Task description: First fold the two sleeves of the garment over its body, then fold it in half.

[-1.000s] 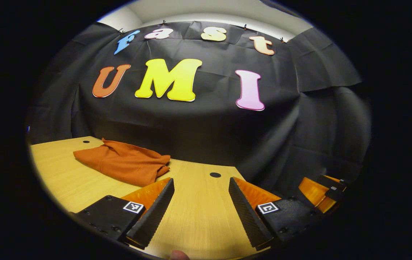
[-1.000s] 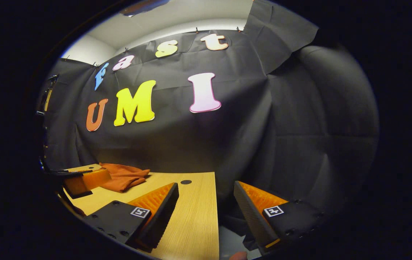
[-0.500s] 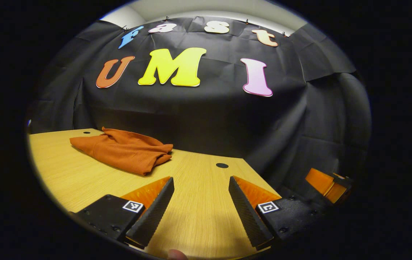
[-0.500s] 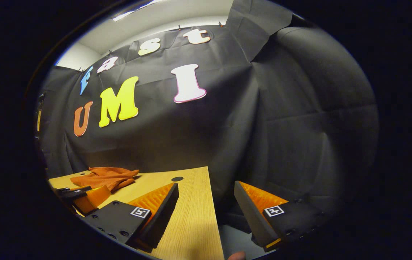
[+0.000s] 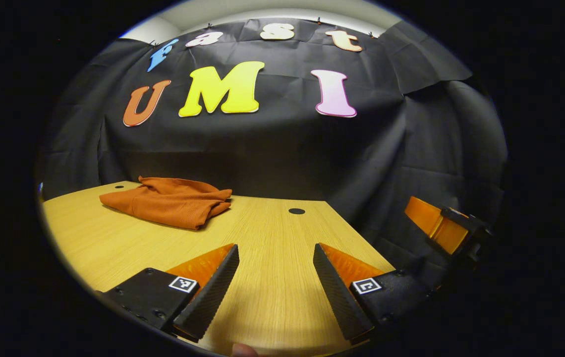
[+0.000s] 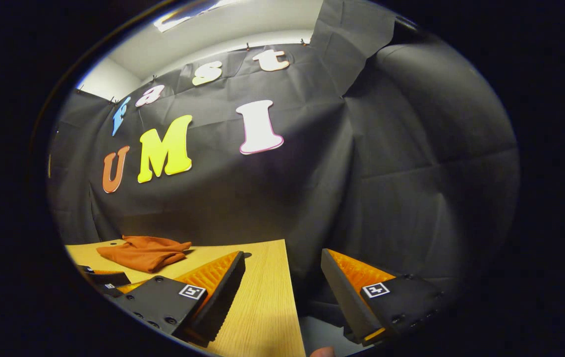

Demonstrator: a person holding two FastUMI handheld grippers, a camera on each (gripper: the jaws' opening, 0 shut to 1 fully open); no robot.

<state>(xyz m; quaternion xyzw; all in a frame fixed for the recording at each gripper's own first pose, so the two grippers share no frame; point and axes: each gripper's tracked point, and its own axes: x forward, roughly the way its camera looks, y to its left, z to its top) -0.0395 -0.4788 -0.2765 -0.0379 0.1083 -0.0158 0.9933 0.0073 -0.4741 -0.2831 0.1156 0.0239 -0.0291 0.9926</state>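
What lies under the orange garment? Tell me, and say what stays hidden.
The orange garment lies folded on the wooden table, which shows all around it. The tabletop beneath it is covered, and so are the layers tucked inside the fold.

In the left gripper view the folded orange garment point(image 5: 168, 202) sits higher, at centre left of the frame, than a second ago, and more of the wooden table point(image 5: 272, 248) spreads below it. The right gripper point(image 5: 443, 229), at the far right edge, climbs from lower right towards mid-height.

In the right gripper view the garment point(image 6: 143, 252) looks smaller and flatter at lower left, while the left gripper point(image 6: 104, 280) slides down to the lower left rim.
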